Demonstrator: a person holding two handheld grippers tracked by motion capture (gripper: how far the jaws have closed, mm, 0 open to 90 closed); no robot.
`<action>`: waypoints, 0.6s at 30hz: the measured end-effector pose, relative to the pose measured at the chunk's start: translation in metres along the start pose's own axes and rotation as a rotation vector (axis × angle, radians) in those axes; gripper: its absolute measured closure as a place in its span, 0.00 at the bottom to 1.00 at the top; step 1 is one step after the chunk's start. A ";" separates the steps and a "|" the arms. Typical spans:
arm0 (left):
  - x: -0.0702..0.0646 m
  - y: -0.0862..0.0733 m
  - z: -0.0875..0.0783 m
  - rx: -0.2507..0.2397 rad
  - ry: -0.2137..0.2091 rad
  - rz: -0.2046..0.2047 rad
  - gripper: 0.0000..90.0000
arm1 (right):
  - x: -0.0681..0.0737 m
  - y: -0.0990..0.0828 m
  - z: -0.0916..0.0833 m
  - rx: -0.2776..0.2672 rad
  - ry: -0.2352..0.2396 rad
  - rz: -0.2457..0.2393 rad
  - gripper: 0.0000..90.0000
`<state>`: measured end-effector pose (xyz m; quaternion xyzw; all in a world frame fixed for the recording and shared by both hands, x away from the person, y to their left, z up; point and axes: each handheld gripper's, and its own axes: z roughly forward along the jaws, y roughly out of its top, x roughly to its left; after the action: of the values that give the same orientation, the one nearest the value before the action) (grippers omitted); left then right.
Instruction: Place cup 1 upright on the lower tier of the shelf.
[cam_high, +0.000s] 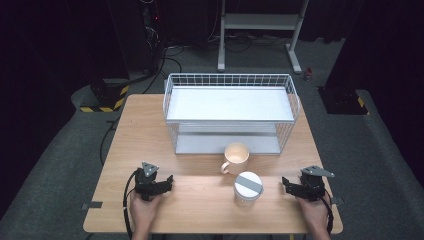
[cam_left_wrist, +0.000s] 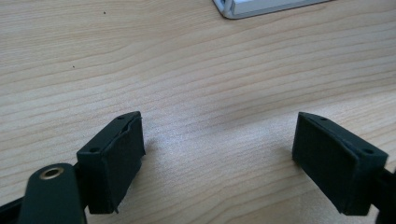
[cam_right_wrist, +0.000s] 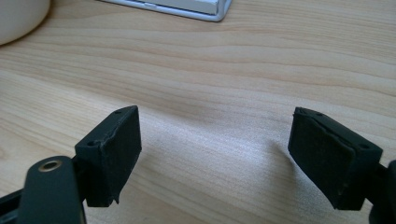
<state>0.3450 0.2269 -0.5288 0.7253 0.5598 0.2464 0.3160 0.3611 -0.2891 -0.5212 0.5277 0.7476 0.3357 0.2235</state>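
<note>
My left gripper (cam_high: 167, 184) rests near the table's front left, held in a hand, its jaws pointing toward the middle. In the left gripper view it (cam_left_wrist: 219, 154) stands open over bare wood with nothing between its pads. My right gripper (cam_high: 286, 185) sits at the front right, pointing inward, and in the right gripper view it (cam_right_wrist: 215, 154) is likewise open and empty. Between the two stand a white lidded cup (cam_high: 248, 188) with a grey stripe and, just behind it, a cream mug (cam_high: 236, 157), whose side appears at the top left as the mug (cam_right_wrist: 18, 18).
A white wire rack (cam_high: 230, 112) with a shelf stands at the back of the wooden table (cam_high: 150, 135). Its base corner (cam_left_wrist: 261, 7) shows at the top of the left gripper view, and the rack base (cam_right_wrist: 187, 9) also in the right one. Bare wood lies left of the rack.
</note>
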 end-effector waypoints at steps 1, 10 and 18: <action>0.000 0.000 0.000 -0.001 0.000 0.000 0.19 | 0.001 -0.001 -0.001 -0.006 0.005 0.000 0.19; 0.000 0.000 0.000 -0.002 0.001 0.000 0.19 | 0.008 -0.007 -0.015 -0.052 0.038 -0.025 0.19; 0.000 0.000 0.000 -0.002 0.000 -0.001 0.19 | 0.017 -0.012 -0.024 -0.073 0.081 -0.043 0.18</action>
<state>0.3451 0.2268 -0.5289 0.7248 0.5599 0.2467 0.3167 0.3311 -0.2824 -0.5141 0.4888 0.7546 0.3789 0.2193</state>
